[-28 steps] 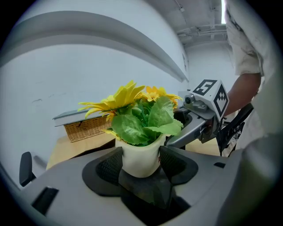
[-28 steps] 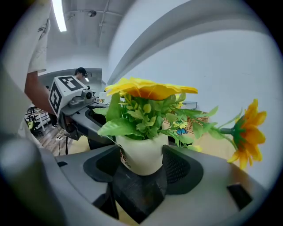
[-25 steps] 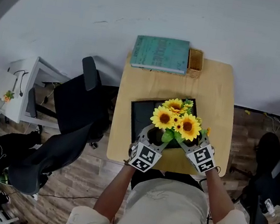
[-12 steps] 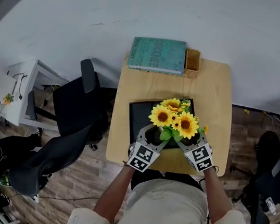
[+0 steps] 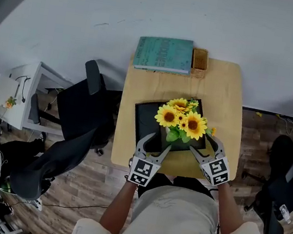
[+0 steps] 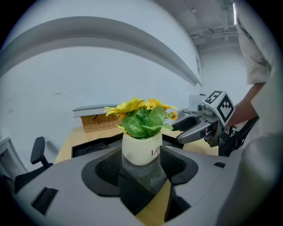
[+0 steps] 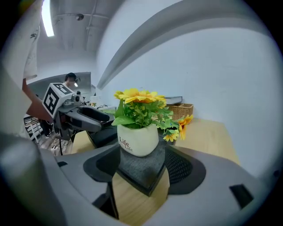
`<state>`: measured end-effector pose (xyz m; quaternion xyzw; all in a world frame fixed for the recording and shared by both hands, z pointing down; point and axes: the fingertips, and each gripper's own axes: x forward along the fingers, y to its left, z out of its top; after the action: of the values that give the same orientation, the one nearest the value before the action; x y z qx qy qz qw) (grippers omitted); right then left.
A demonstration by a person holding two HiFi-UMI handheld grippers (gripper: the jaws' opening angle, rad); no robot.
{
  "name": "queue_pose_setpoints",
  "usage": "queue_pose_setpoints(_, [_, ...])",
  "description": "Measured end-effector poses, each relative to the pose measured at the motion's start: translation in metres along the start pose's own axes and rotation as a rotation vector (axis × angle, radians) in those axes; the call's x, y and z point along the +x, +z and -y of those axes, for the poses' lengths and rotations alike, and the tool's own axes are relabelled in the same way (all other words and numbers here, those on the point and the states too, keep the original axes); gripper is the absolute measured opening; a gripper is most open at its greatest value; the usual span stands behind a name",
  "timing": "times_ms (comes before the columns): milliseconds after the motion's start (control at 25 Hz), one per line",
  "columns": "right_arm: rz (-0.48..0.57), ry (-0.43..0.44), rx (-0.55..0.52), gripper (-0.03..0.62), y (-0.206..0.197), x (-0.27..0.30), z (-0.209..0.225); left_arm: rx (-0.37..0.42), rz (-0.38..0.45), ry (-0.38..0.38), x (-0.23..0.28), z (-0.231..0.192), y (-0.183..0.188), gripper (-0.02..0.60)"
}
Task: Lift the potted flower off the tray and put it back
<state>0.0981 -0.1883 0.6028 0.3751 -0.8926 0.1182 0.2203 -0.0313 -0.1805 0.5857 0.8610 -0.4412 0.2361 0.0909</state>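
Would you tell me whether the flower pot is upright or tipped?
Upright: the pot sits flat on the tray, with its flowers pointing up.

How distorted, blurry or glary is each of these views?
Head view: heavy fisheye curves straight edges, table evenly lit and sharp. Left gripper view: black corner vignette, white pot crisp. Right gripper view: ceiling light glares upper left.

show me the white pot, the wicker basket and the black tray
white pot (image 6: 140,150), left gripper view, front of its wall
wicker basket (image 6: 101,123), left gripper view, woven front
black tray (image 5: 147,118), head view, bare left part
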Motion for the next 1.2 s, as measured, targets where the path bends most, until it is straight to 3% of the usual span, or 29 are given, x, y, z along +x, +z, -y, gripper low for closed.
queue_pose_setpoints(200, [0.058,-0.035,0.006,0.313,0.009,-0.035,-0.003,-0.027,0.070,0.043,-0.030,0.008,0.015,0.275])
queue_pose_setpoints(480, [0.223,-0.077,-0.042,0.313,0.067,-0.082,0.000,-0.054,0.231,0.143,-0.084,0.002,0.059,0.275])
queue_pose_setpoints(680, [0.376,-0.088,-0.126,0.313,0.131,-0.112,0.004,-0.020,0.320,0.188,-0.113,-0.004,0.108,0.275])
queue_pose_setpoints(880, [0.511,-0.108,-0.180,0.313,0.189,-0.143,0.001,0.078,0.440,0.236,-0.145,-0.009,0.159,0.275])
queue_pose_setpoints(1040, [0.555,-0.112,-0.206,0.313,0.207,-0.153,-0.003,0.158,0.483,0.258,-0.159,-0.007,0.180,0.273])
queue_pose_setpoints(1200, [0.546,-0.115,-0.200,0.312,0.207,-0.149,-0.004,0.164,0.489,0.258,-0.157,-0.008,0.182,0.273])
